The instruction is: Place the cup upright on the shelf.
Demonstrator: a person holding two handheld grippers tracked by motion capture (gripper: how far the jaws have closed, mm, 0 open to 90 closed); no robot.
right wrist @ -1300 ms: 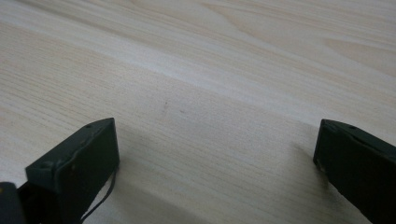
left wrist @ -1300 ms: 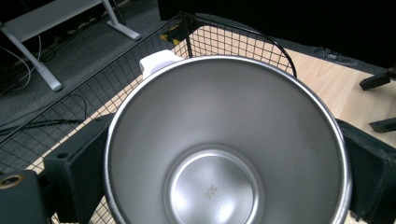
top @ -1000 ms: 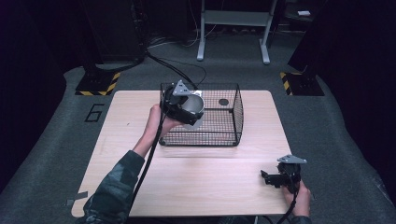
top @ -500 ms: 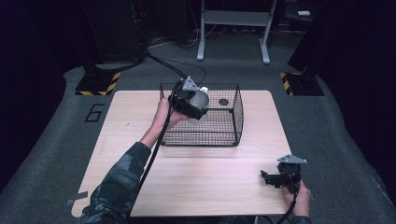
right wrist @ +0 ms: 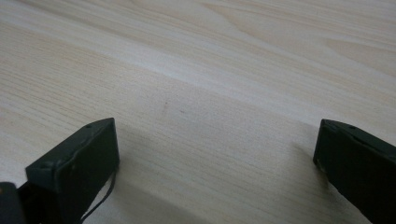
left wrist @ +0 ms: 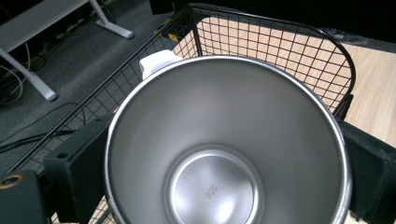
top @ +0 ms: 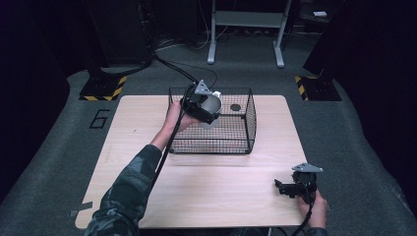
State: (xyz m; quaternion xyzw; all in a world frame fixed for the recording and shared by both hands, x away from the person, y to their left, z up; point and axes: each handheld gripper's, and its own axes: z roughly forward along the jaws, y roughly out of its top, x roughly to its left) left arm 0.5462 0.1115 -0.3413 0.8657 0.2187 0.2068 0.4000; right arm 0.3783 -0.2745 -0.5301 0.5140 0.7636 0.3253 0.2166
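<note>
Light wood-grain table [top: 206, 196] w/ black wire-mesh rectangular basket [top: 246, 130] sitting at its far middle. Left gripper [top: 204, 105] held up over basket's left part, above the rim, by person's left hand [top: 174, 118], camo sleeve [top: 130, 191] coming in from bottom left, black cable [top: 167, 147] trailing along the forearm. Left gripper is clamped on a shiny stainless steel round cup [left wrist: 226, 149]: in left gripper view its black jaws press the cup's outer wall on both sides, cup mouth faces the cam, inside looks empty, small stamped mark on the bottom, unreadable. In high view cup [top: 212, 104] is tilted, off the table, over basket interior, not touching mesh as far as I can tell. Small white blocky obj [left wrist: 156, 63] peeks just behind cup rim in left gripper view, at the basket wall; can't tell what it is. Dark round disc [top: 235, 106] lies on basket floor near far right corner, well apart from cup. Right gripper [top: 287, 188] low at table's near right corner, held by right hand [top: 314, 209], grey three-cornered plate [top: 307, 167] on top, pointing left. Right gripper view: its jaws spread wide, nothing betw them, bare wood underneath, pads [right wrist: 77, 168] close to the surface; contact w/ table can't tell
</note>
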